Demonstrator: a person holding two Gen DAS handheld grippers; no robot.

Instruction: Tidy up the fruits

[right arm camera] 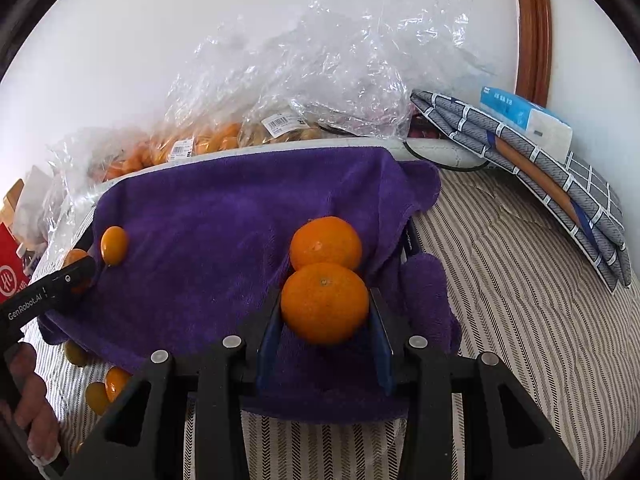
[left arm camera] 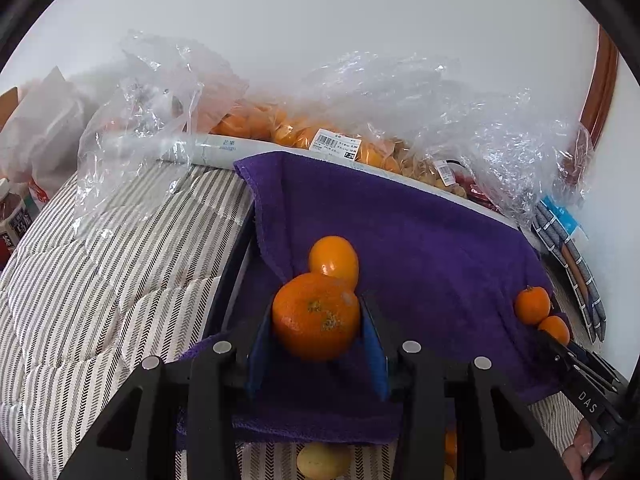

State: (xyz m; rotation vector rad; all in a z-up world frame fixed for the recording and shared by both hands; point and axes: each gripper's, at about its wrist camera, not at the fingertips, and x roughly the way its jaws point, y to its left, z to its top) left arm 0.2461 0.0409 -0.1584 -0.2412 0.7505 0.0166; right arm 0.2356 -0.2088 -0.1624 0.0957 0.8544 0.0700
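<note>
- Lying along the far left edge of the bed [left arm camera: 80,300]: crumpled clear plastic bags [left arm camera: 160,92], one with bagged small oranges [left arm camera: 256,122] showing through behind a price label.
- Draping over a tray-like thing on the striped bedcover: a purple towel [left arm camera: 420,240], carrying the loose fruit.
- Gripping a large mandarin [left arm camera: 316,316] near the towel's left edge: the left tongs [left arm camera: 316,344], blue pads pressing on both sides of the fruit, standing only as wide as it.
- Sitting just behind that mandarin, touching it: a smoother orange fruit [left arm camera: 334,260] on the towel.
- Peeking out below the towel's near edge, on the bedcover: a pale yellow fruit [left arm camera: 324,460].
- Clamping a second mandarin [right arm camera: 324,304] near the towel's right edge: the right tongs [right arm camera: 324,332], pads closing on each side of it.
- Resting right behind it, in contact: another mandarin [right arm camera: 326,242] on the towel.
- Lying on the bedcover past the towel's near left corner in the right wrist view: several small loose oranges [right arm camera: 114,382].
- Leaning at the far right corner of the bed: folded grey checked cloths [right arm camera: 560,192] with a blue and white packet [right arm camera: 528,120] on top.
</note>
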